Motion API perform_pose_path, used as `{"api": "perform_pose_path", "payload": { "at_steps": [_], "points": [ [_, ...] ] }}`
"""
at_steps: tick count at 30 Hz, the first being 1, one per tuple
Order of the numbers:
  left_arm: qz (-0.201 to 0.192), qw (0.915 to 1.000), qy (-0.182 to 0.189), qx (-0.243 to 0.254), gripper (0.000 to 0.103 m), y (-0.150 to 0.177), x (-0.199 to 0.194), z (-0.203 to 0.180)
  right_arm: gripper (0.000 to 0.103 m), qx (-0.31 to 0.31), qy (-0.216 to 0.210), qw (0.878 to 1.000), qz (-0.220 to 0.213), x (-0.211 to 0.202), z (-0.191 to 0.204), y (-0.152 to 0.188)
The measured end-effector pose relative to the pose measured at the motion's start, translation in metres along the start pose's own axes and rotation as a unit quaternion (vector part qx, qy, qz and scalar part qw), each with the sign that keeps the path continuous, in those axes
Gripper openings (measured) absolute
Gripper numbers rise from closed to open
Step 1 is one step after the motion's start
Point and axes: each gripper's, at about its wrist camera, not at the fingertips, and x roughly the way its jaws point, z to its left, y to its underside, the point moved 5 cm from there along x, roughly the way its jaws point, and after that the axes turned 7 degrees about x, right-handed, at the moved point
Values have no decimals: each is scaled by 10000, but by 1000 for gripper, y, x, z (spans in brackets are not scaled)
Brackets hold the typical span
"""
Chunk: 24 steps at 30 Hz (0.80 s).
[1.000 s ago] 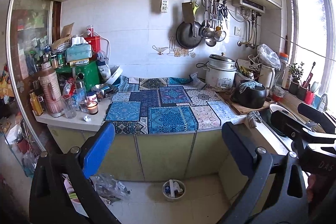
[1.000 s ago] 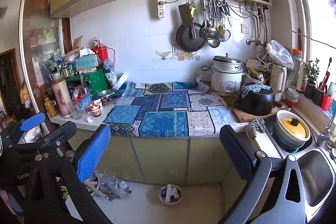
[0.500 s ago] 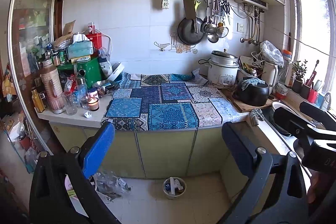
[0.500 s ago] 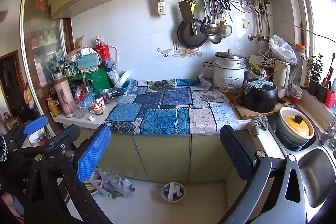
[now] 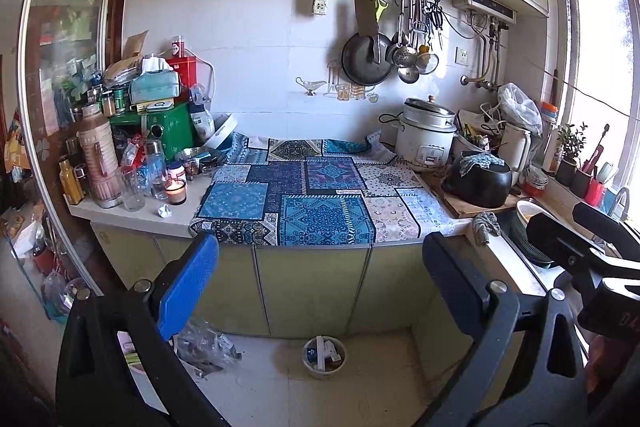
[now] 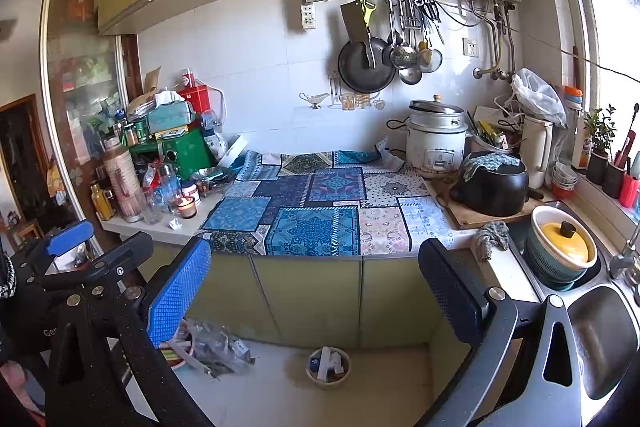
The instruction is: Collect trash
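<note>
- Both tools hang back from the counter (image 5: pixel 132 223), well short of anything: the left gripper (image 5: pixel 316 283) has its fingers spread wide and empty, and the right gripper (image 6: pixel 316 287) shows the same wide, empty gap.
- The likeliest trash on top is a small crumpled paper wad (image 5: pixel 164 211), sitting on the bare white strip of counter just in front of the lit candle (image 5: pixel 176 190) and just left of the patchwork cloth (image 5: pixel 316 199).
- Down on the floor, a small bin (image 5: pixel 324 355) stands in front of the cabinet doors, with a heap of crinkled plastic bags (image 5: pixel 206 347) to its left.
- The step in hand looks like the approach, and the wad sits on the left gripper's side; a good move comes in from the front counter edge, low and level, then pinches the paper from its sides.
- The flame is the hazard: glasses and bottles crowd right behind it, so there is no room to overshoot.
- Open room lies over the cloth and along the floor to the bin, a clear drop path.
- The right gripper has the sink (image 6: pixel 600 331) and the yellow-lidded pot (image 6: pixel 562 247) close on its side, so it is best kept still.
</note>
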Motion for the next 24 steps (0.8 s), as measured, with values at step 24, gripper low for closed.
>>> {"api": "perform_pose_path", "payload": {
  "at_steps": [24],
  "points": [
    [-80,9999,143,-23,102,-1,-13,-9,103,3,16,10000,-93,-9,-4,-2]
  ]
}}
